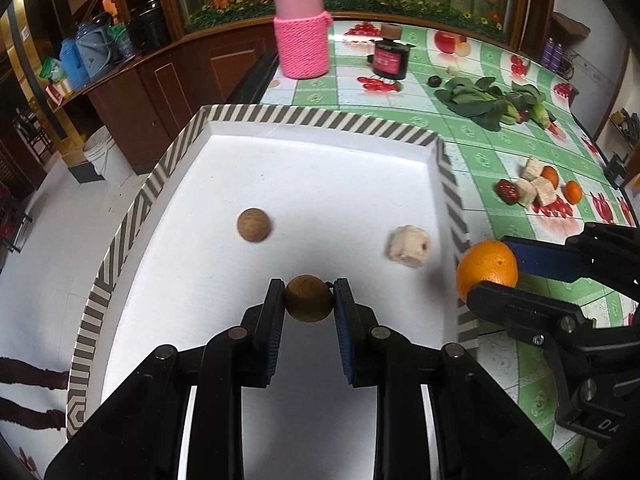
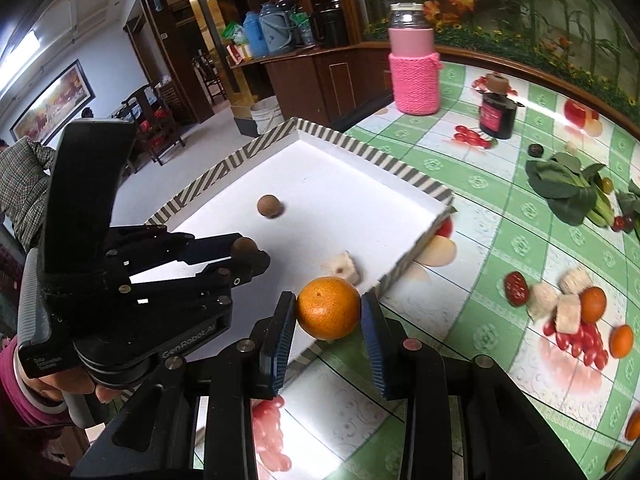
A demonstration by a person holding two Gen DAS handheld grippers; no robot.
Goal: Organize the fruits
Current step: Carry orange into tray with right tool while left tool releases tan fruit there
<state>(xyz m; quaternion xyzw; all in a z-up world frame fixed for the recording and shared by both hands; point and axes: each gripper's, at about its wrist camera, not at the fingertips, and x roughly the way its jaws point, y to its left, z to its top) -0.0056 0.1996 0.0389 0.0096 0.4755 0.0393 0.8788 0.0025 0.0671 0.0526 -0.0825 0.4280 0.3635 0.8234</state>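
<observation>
We see a brown round fruit clamped in our left gripper above the white tray; at 11 o'clock a second brown fruit lies on the tray floor, at 2 o'clock a pale cube; our right gripper pinches an orange over the tray's near corner; at 3 o'clock of it more fruit pieces sit on the green tablecloth.

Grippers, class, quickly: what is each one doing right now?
Left gripper: closed on a small brown round fruit over the white tray.
Right gripper: closed on an orange at the tray's edge.
</observation>
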